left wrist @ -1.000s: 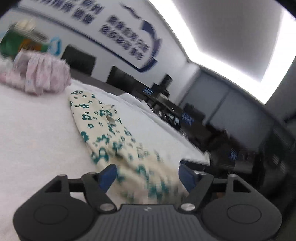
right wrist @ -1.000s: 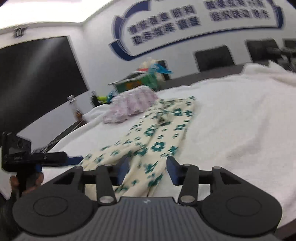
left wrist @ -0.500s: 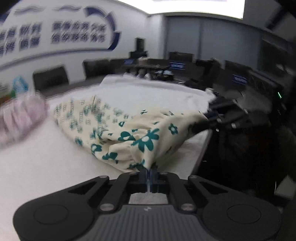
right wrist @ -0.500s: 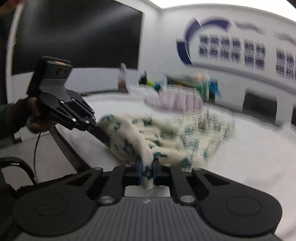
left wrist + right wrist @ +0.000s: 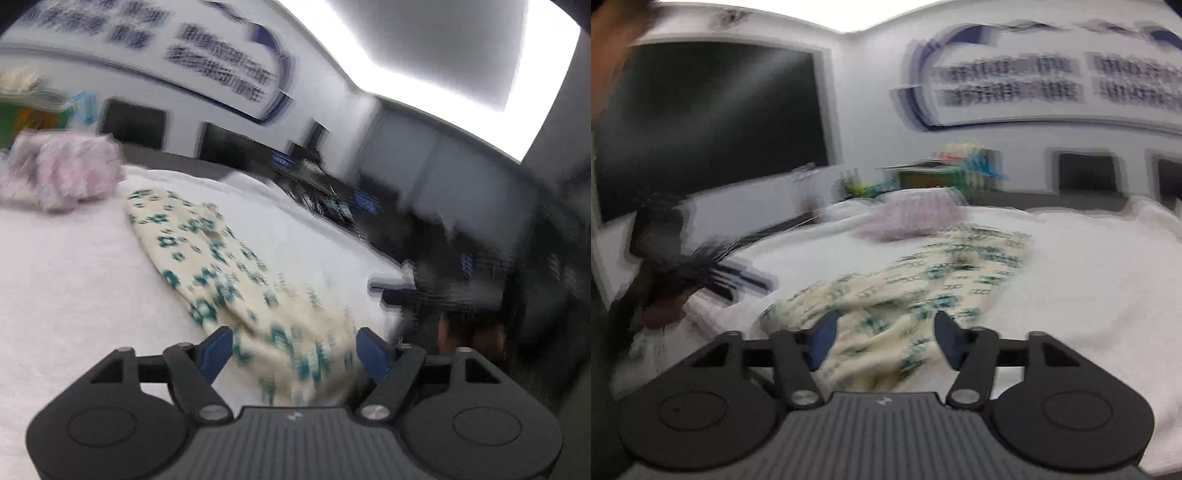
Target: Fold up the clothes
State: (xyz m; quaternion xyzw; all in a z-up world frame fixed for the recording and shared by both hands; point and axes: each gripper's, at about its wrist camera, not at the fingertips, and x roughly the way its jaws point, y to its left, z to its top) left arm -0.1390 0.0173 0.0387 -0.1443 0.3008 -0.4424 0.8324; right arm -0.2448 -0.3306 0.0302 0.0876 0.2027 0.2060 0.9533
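Left wrist: floral garment (image 5: 236, 273) seemingly between spread tongs (image 5: 295, 349)

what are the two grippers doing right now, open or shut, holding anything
Left gripper: open, holding nothing, the floral garment lying between its spread fingers.
Right gripper: open, holding nothing, over the same garment's near end.

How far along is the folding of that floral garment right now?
Early. Done: the floral garment lies stretched out lengthwise on the white cover. In hand: nothing; the left tongs and right tongs are both open over its near end. Left: grip that end and make the folds; the pink garment behind sits bunched up.
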